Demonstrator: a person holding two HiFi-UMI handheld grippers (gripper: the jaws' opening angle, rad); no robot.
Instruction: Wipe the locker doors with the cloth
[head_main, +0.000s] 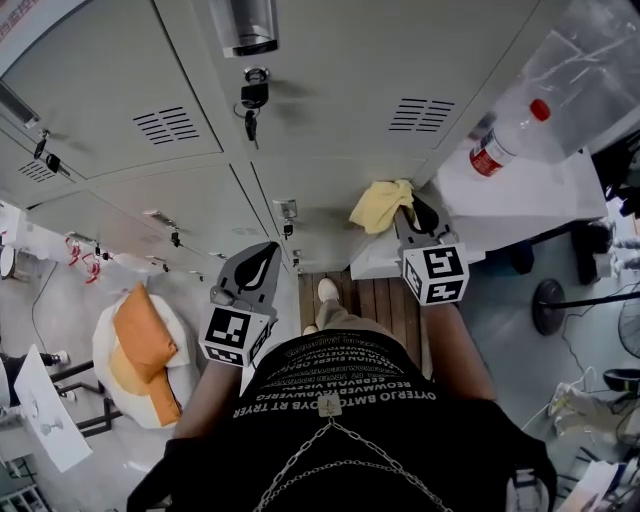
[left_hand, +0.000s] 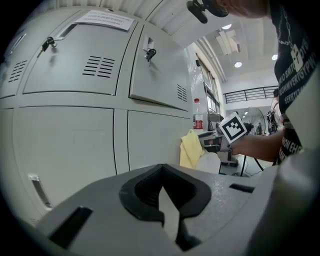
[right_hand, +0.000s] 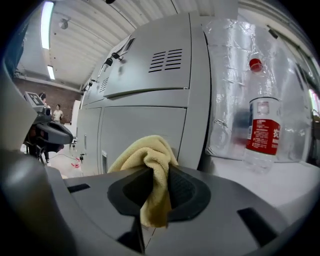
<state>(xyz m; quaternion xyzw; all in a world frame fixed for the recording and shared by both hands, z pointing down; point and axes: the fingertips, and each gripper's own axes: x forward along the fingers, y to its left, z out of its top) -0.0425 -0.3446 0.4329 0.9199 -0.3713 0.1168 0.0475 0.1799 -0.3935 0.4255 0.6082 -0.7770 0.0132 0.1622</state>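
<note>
Low on the grey locker doors (head_main: 330, 190), at one o'clock in the head view, the right gripper (head_main: 405, 213) pinches a bunched yellow cloth (head_main: 378, 203) (contact with the door is unclear). The left gripper (head_main: 262, 258), at eight o'clock from it, is pressed together and empty. Wiping looks underway; the next move is to press flat and sweep across.

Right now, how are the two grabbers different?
The right gripper is shut on the yellow cloth; the left gripper is shut on nothing. The right gripper reaches toward the locker door near the bottle; the left gripper sits further left, away from the bottle. Both carry a marker cube.
</note>
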